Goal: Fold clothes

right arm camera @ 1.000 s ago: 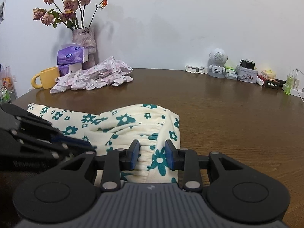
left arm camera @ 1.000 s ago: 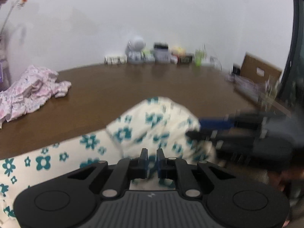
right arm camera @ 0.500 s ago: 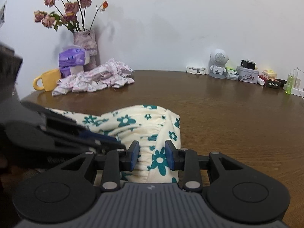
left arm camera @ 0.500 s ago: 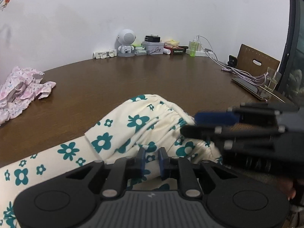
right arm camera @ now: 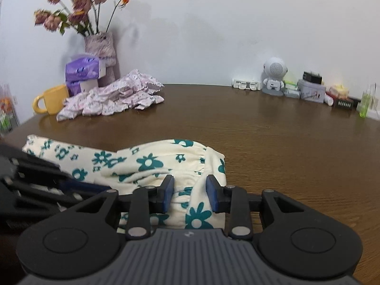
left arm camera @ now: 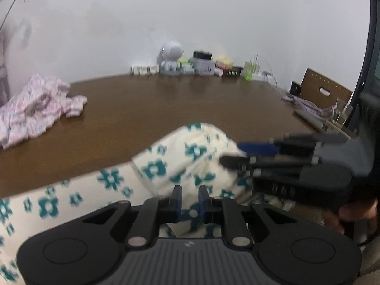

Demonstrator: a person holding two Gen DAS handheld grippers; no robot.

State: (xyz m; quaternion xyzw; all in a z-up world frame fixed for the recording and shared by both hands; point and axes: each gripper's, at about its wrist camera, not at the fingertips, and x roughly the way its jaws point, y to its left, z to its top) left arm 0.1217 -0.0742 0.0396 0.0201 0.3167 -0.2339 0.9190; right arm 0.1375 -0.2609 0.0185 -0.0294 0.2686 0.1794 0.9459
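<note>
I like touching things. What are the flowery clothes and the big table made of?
The flowery clothes look like soft, thin woven fabric, maybe cotton: matte, creased and gathered into little folds. The table looks like dark brown wood or a wood-look veneer; it shows grain lines and a slight sheen.

left gripper narrowly parted, right gripper wider

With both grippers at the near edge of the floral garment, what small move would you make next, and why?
Probably close the right gripper on the bunched cloth: its jaws stand apart around a fold of the floral garment, while the left gripper has cloth between nearly closed fingers.
</note>
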